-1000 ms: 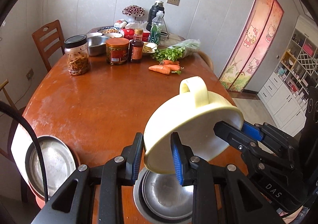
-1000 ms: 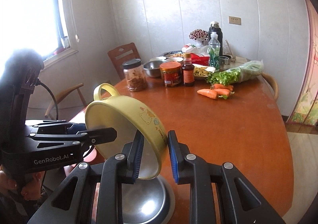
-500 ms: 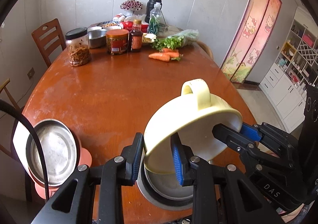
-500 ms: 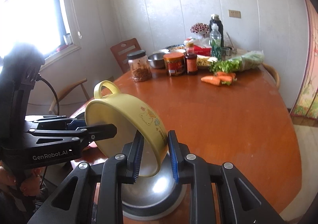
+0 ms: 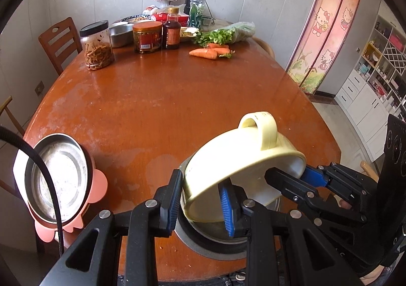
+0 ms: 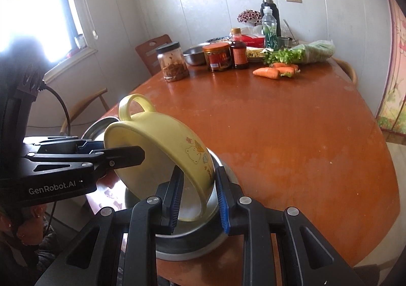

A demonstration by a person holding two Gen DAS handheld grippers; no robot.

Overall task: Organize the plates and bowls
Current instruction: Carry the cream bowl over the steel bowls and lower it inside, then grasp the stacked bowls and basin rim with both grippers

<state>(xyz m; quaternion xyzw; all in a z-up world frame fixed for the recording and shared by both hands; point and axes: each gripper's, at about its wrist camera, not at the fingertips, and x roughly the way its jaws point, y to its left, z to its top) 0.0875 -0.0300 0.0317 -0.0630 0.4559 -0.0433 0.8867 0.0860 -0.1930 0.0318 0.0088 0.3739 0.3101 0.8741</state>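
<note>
- Yellow plastic bowl with a loop handle and a cartoon print [image 5: 243, 159] hangs tilted above the round steel bowl [image 5: 210, 237], which sits at the near edge of the reddish wooden table [image 5: 165, 98].
- Left tool [image 5: 200, 199] pinches the yellow bowl's near rim, one pad outside, one inside.
- Right tool [image 6: 198, 194] clamps the rim on the opposite side, its pads straddling the wall.
- Second steel bowl in a pink holder [image 5: 61, 177] sits at the table's near left edge.
- Jars [image 5: 97, 45], bottles and orange carrots [image 5: 206, 52] stand far across the table.
</note>
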